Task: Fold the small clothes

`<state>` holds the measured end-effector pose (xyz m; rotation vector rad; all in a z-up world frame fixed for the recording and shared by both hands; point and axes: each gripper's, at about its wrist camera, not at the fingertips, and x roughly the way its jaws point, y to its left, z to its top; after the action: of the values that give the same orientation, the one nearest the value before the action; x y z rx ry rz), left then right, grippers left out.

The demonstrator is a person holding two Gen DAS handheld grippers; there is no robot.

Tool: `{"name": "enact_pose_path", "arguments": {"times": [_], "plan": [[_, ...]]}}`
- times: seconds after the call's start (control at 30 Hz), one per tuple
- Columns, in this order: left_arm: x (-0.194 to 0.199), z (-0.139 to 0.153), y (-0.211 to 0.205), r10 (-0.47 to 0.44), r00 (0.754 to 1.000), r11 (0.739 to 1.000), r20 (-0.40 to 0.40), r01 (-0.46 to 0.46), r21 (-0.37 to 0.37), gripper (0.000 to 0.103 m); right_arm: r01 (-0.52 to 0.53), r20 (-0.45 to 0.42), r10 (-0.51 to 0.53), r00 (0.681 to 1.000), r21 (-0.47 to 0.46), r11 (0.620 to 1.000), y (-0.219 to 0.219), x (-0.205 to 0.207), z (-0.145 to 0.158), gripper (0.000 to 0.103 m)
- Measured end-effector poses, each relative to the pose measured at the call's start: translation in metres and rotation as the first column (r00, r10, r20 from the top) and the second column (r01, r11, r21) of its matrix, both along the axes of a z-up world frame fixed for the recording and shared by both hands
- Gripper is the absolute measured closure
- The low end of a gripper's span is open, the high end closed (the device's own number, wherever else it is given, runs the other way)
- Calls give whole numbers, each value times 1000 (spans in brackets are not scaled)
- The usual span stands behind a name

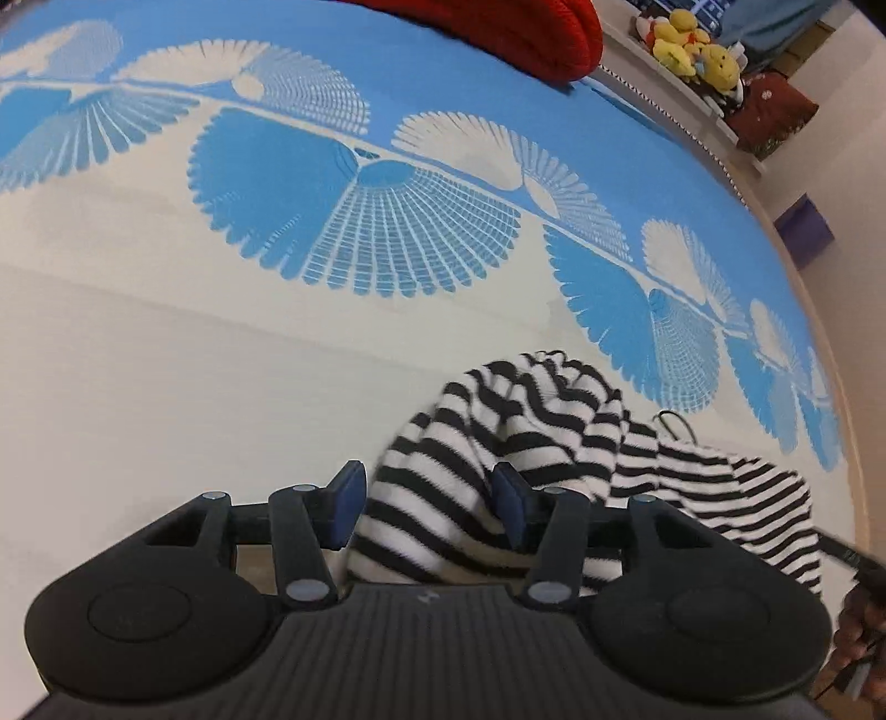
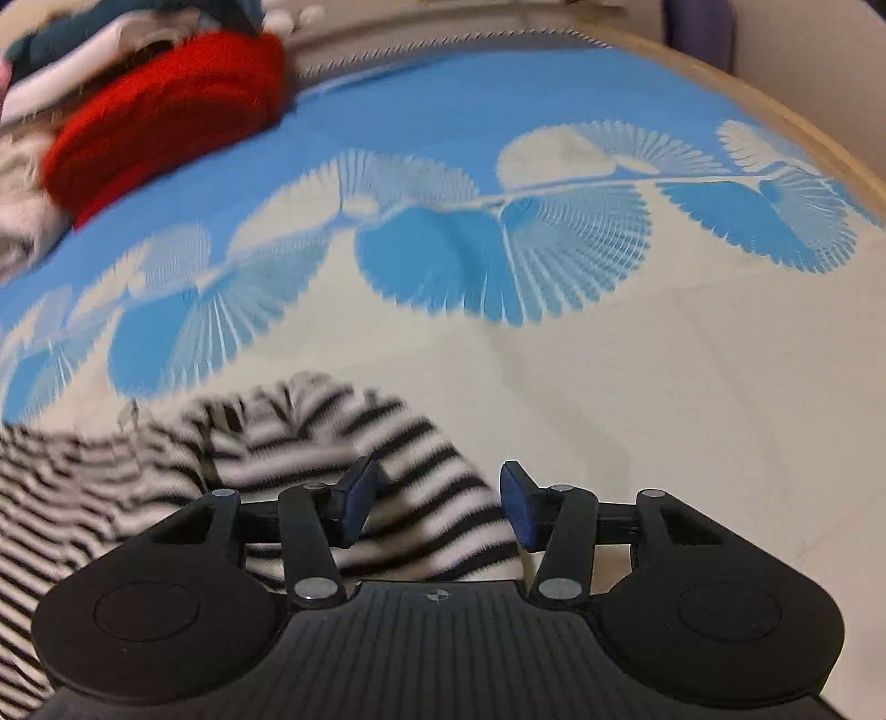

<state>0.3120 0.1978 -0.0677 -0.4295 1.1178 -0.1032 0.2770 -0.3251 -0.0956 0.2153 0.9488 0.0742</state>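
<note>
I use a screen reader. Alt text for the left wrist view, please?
The left gripper, jaws apart, straddles a rumpled black-and-white striped garment lying on a blue-and-cream patterned bedspread. A red knit item lies farther back.

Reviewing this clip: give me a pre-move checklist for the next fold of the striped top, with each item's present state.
1. Left hand-held gripper open: ok, pads apart.
2. Right hand-held gripper open: ok, pads apart.
3. Striped top between each gripper's jaws: ok, cloth lies between them in both views.
4. Top lying flat: not ok, bunched and rumpled.
5. Bedspread beside the top bare: ok.
6. Red knit apart from the top: ok.
</note>
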Motion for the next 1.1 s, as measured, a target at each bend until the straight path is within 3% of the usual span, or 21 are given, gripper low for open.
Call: {"name": "enact_pose_path", "arguments": {"times": [0.1, 0.13, 0.17, 0.2, 0.23, 0.27, 0.37, 0.43, 0.5, 0.6, 0.63, 0.73, 0.8, 0.93, 1.1], "plan": [[4, -6, -9, -3, 1000, 1000, 1, 3, 2, 47, -32, -2, 32, 999, -40, 999, 12, 4, -5, 52], [7, -8, -15, -13, 1000, 1000, 5, 13, 25, 49, -39, -5, 39, 999, -60, 997, 16, 5, -6, 64], [8, -8, -18, -21, 1000, 998, 12, 20, 52, 58, -42, 2, 43, 999, -90, 995, 19, 5, -5, 94], [9, -7, -19, -21, 999, 997, 25, 20, 75, 74, -36, 20, 39, 999, -118, 992, 21, 6, -3, 103], [11, -2, -19, -19, 998, 995, 53, 14, 98, 101, -7, 69, 17, 997, -133, 991, 18, 7, 4, 103], [10, 6, -16, -1, 995, 994, 99, -10, 110, 102, 31, 122, -15, 992, -130, 991, 14, 6, 12, 103], [6, 34, -9, 50, 965, 987, 257, -87, 136, 102, 177, 255, -153, 955, -72, 982, -6, 4, 34, 103], [6, 36, -14, 40, 963, 981, 267, -88, 171, 102, 220, 276, -195, 941, -66, 973, -10, 6, 35, 103], [9, 28, -22, -1, 978, 977, 207, -43, 207, 102, 193, 239, -169, 956, -81, 978, -4, 14, 26, 103], [14, 13, -19, -12, 998, 982, 69, -2, 189, 96, 126, 55, -121, 991, -120, 985, 8, 29, -2, 102], [13, 13, -17, -11, 999, 984, 47, 2, 178, 90, 124, 21, -122, 992, -122, 985, 9, 31, -5, 95], [0, 26, -6, -12, 998, 983, 59, 1, 184, 77, 136, 36, -134, 990, -75, 988, 5, 22, 9, 75], [-9, 32, 2, -24, 998, 989, 54, 15, 149, 77, 142, 66, -138, 988, -47, 989, -1, 9, 23, 63], [-30, 38, 11, -83, 996, 994, -13, 84, 70, 66, 111, 21, -111, 994, 16, 994, -15, -21, 31, 60], [-73, 26, 15, -230, 967, 969, -113, 238, 61, 60, 14, -102, -9, 995, 47, 999, -25, -70, 22, 54]]}}
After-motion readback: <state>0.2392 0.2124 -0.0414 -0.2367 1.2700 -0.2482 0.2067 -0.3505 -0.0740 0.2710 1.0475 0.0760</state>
